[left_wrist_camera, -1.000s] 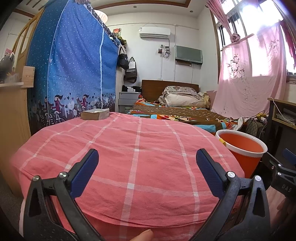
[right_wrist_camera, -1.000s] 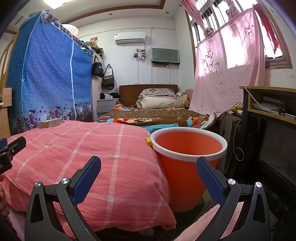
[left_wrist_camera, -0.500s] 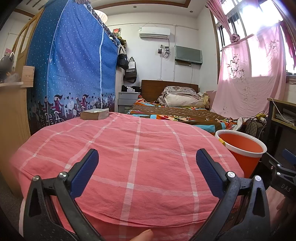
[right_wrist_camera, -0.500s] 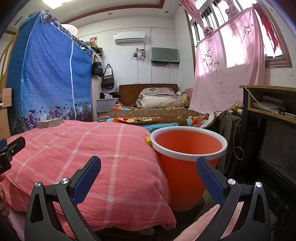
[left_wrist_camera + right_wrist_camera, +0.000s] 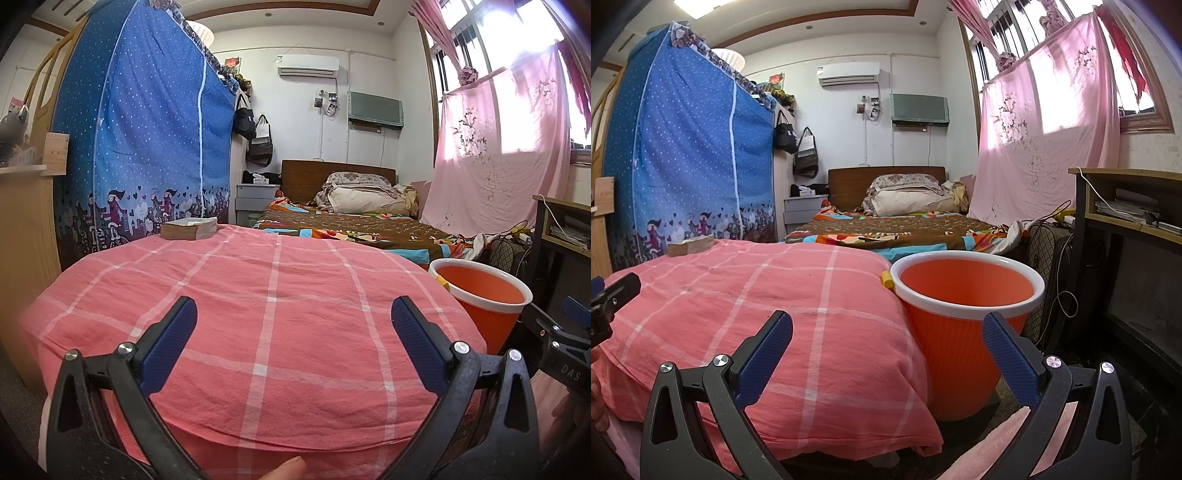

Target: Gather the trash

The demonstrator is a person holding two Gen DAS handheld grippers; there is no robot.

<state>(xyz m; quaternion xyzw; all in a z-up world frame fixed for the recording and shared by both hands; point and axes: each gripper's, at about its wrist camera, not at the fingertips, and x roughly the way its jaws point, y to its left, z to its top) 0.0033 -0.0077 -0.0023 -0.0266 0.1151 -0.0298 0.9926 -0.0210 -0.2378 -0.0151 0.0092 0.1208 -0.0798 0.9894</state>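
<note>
Left gripper (image 5: 293, 325) and right gripper (image 5: 886, 328) both spread, empty — "DAS" on right gripper's body

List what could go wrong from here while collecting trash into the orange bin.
1. The yellow item sits wedged between the pink checked cover and the orange bin's rim; a clumsy grab may drop it into the gap.
2. The cover is soft, so the open right hand-held gripper might pinch fabric.
3. The open left hand-held gripper is close alongside; the two could collide.
</note>
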